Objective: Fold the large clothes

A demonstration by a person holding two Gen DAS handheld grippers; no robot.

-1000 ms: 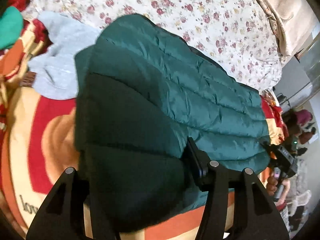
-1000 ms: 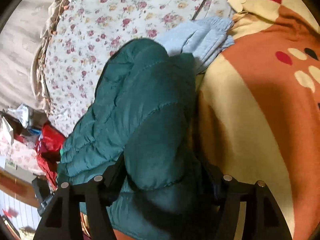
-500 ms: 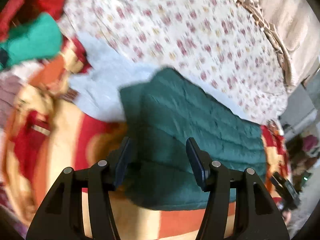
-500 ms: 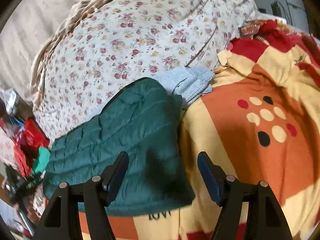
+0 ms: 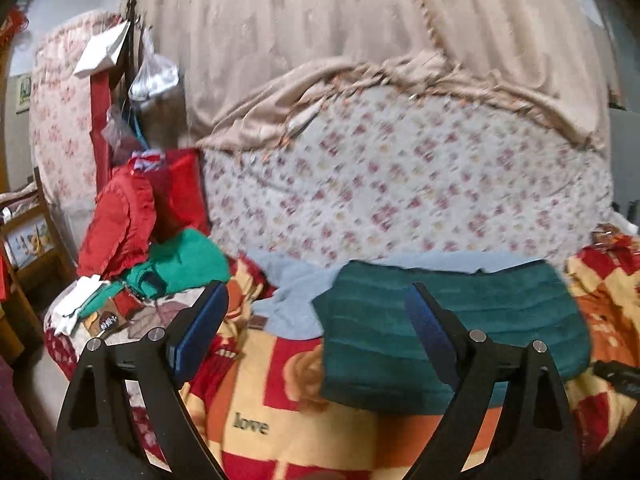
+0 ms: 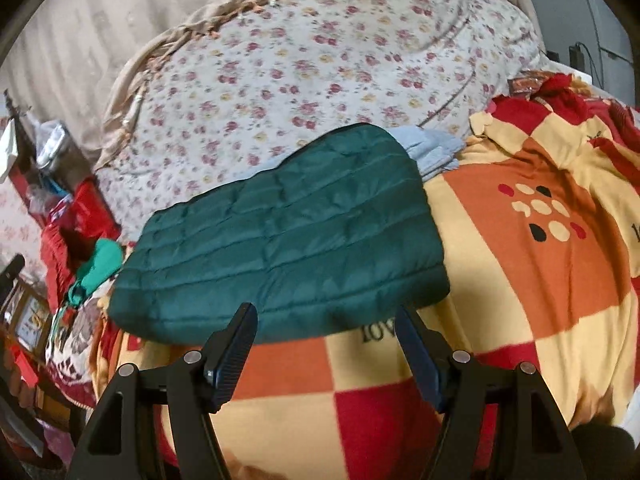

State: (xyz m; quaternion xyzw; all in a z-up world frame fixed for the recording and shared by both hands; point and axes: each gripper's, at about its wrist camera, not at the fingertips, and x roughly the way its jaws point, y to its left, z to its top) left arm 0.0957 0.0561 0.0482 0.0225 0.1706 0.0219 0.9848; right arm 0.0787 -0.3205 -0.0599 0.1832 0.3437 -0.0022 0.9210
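Note:
A dark green quilted jacket (image 5: 500,320) lies folded into a flat rectangle on the orange, red and cream blanket (image 5: 280,432); in the right wrist view the jacket (image 6: 288,240) fills the middle. My left gripper (image 5: 316,312) is open and empty, raised back from the jacket's left end. My right gripper (image 6: 324,332) is open and empty, just in front of the jacket's near edge, not touching it.
A light blue garment (image 5: 288,292) lies under the jacket's far side, also in the right wrist view (image 6: 432,148). A floral quilt (image 5: 400,184) is heaped behind. Red and bright green clothes (image 5: 176,260) pile at the left. Wooden furniture (image 5: 24,240) stands at the far left.
Both grippers have let go of the jacket and pulled back and up from it. The jacket now lies folded on the blanket. Both jaws have opened wider.

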